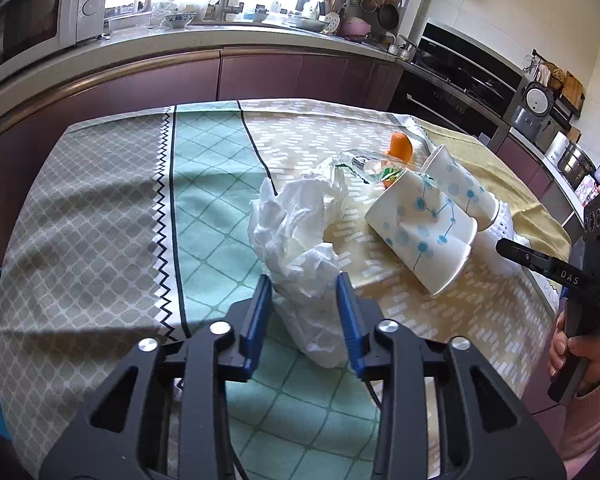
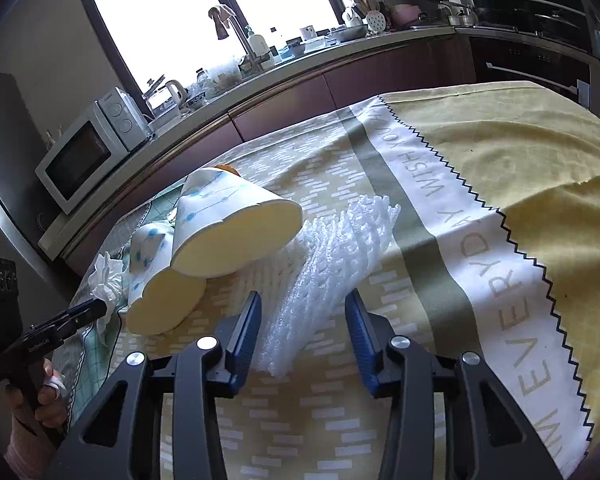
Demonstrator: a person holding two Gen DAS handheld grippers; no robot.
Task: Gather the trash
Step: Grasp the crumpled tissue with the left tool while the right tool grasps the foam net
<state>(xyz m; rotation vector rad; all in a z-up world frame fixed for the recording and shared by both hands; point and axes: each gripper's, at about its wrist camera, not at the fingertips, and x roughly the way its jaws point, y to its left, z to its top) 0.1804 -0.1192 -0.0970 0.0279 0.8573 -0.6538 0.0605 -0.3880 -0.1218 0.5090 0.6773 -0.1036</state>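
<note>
A crumpled white paper tissue [image 1: 300,232] is lying on the patterned tablecloth [image 1: 112,208] covering the worktop, its folds bunched and puffed, one end reaching toward the camera. The left gripper [image 1: 305,312] is straddling that near end: its blue-padded jaws are standing on either side of the tissue, and the pads appear to be touching its edges, though I cannot tell whether they are really pinching it.

Just right of the tissue, two white paper cups with blue dot-and-line print [image 1: 424,224] are lying on their sides, side by side and touching, both visibly dented. Behind them an orange fruit [image 1: 401,145] is sitting beside some clear plastic wrapping [image 1: 356,162].

In the right wrist view, a white foam net sleeve [image 2: 324,276], flattened and ribbed, is lying on the cloth next to the cups' open mouths. The right gripper [image 2: 304,336] is framing its near end with jaws spread; the sleeve is sitting between them with a gap showing at each pad.
</note>
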